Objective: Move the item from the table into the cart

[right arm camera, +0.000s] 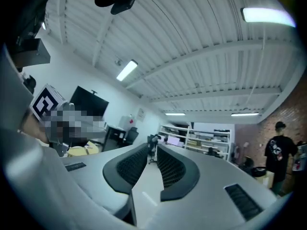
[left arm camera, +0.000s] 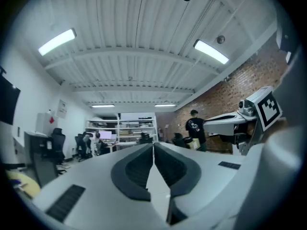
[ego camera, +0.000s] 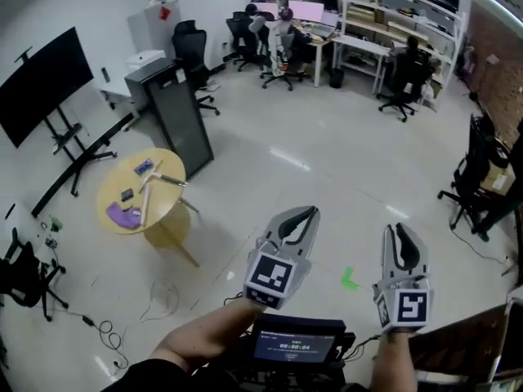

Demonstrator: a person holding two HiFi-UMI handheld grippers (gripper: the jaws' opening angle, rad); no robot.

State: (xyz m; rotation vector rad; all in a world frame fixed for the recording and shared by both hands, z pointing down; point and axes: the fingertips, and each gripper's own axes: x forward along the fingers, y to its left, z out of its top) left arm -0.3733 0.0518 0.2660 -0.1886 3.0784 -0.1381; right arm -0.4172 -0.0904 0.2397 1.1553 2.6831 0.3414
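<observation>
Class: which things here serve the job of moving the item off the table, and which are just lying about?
Job in hand: table; purple item on it; left gripper; right gripper.

Lying about: screen; office chair; floor cables; green floor mark.

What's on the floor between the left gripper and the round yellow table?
Nothing: just bare shiny floor lies between the left gripper and the table. The head view shows it.
</observation>
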